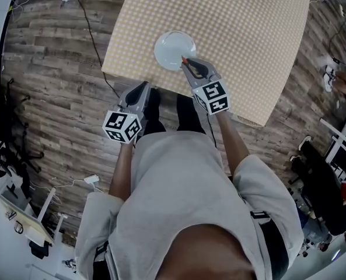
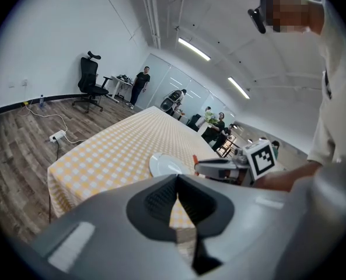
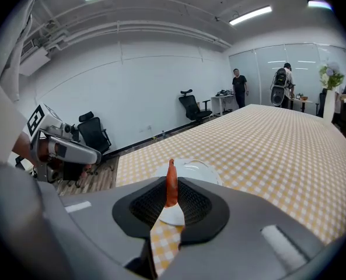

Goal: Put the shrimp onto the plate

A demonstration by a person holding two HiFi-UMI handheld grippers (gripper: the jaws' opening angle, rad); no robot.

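**Head view with both gripper views.** My right gripper (image 1: pixel 188 64) is clamped on the small orange shrimp (image 3: pixel 170 178), which stands upright between the two black ribbed pads (image 3: pixel 191 202) with its pointed end rising above them. In the head view the shrimp (image 1: pixel 184 59) shows only as an orange speck at the near rim of the round white plate (image 1: pixel 173 46). It appears to hang just over that rim, though I cannot tell whether it touches the plate. The plate lies near the front edge of the table, on the yellow-and-white checked tablecloth (image 1: pixel 237 22). In the right gripper view the plate (image 3: pixel 201 169) sits directly beyond my jaws.

My left gripper (image 1: pixel 142 87) has its jaws closed tip to tip with nothing between them, as the left gripper view (image 2: pixel 177 180) shows. It is held off the table's near-left corner, above the grey-brown wooden plank floor (image 1: pixel 56 86), and points toward the plate. The two grippers are well apart, each visible in the other's view.
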